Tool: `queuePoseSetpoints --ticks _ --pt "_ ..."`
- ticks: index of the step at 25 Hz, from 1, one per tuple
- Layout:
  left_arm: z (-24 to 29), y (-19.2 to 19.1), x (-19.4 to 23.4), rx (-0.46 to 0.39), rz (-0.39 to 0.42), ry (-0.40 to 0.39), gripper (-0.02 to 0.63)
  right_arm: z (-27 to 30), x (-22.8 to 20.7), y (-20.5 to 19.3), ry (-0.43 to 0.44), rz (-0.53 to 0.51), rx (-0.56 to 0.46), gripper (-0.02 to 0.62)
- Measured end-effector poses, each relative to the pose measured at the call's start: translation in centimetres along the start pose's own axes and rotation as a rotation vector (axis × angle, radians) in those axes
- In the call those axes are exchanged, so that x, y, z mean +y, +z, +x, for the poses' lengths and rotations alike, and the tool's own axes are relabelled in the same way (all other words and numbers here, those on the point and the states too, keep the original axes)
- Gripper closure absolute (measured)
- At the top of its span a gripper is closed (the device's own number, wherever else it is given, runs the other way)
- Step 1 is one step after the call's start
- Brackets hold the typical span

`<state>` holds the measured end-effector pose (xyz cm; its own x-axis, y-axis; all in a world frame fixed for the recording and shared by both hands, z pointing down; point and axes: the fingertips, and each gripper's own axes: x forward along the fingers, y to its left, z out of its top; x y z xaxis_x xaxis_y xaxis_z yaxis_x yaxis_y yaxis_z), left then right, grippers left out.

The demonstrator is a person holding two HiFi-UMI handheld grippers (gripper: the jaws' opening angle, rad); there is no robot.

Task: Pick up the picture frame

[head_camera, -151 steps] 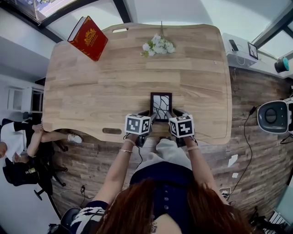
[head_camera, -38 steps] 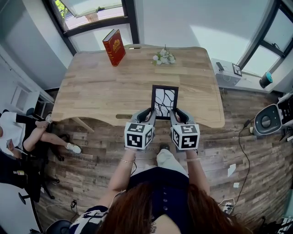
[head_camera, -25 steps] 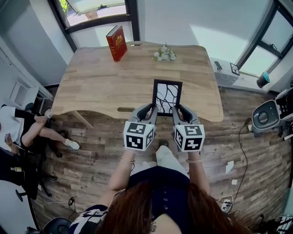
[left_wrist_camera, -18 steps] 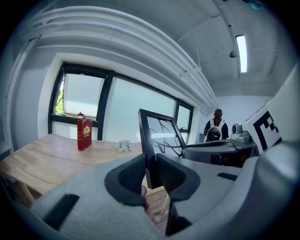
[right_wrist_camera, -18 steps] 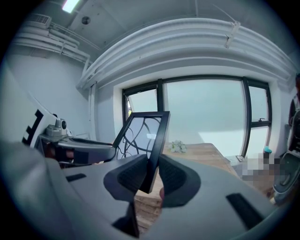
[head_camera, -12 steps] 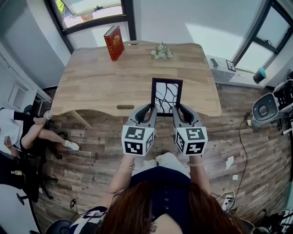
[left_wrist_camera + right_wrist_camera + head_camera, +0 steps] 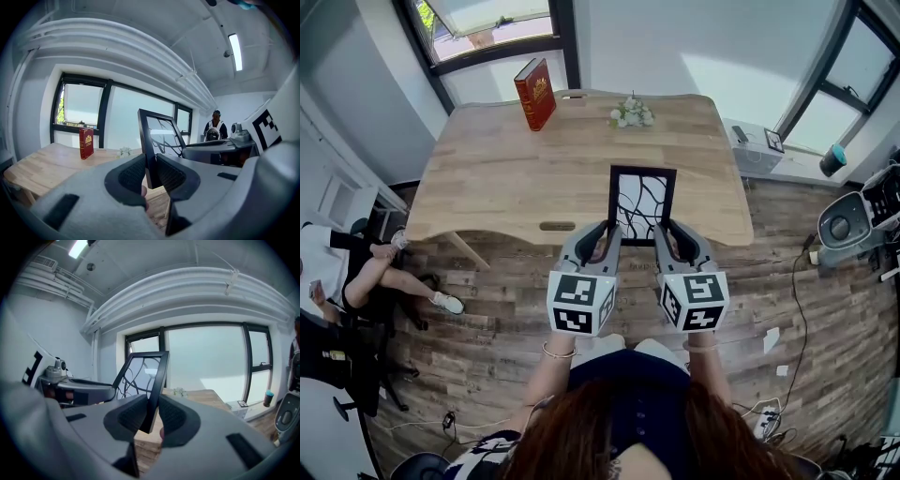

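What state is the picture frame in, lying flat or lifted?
Lifted: left gripper and right gripper clamp the picture frame by its sides above the table.

L gripper (image 7: 604, 232): fingers (image 7: 131, 175) clamped on frame (image 7: 642, 201) edge | R gripper (image 7: 664, 232): same | both side-by-side, near level
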<state>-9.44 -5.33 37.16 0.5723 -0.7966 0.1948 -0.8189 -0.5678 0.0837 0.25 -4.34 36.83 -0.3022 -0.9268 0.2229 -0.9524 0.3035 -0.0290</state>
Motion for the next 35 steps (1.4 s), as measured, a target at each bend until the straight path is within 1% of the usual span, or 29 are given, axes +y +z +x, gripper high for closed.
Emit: queuePoseSetpoints --ticks 13,22,35 --pt "-0.5 1.1 -3.5 -0.014 0.001 0.015 0.517 -3.1 -1.8 1.1 0.012 -0.014 -0.01 0.512" --pt "-1.6 2.0 -6.8 -0.046 0.004 0.036 0.517 -6.3 -3.2 1.9 0.032 -0.037 -0.039 0.512" --pt "-2.2 1.8 -9.4 -0.054 0.003 0.051 0.517 -8.6 -4.3 1.5 0.048 -0.033 -0.044 0.512"
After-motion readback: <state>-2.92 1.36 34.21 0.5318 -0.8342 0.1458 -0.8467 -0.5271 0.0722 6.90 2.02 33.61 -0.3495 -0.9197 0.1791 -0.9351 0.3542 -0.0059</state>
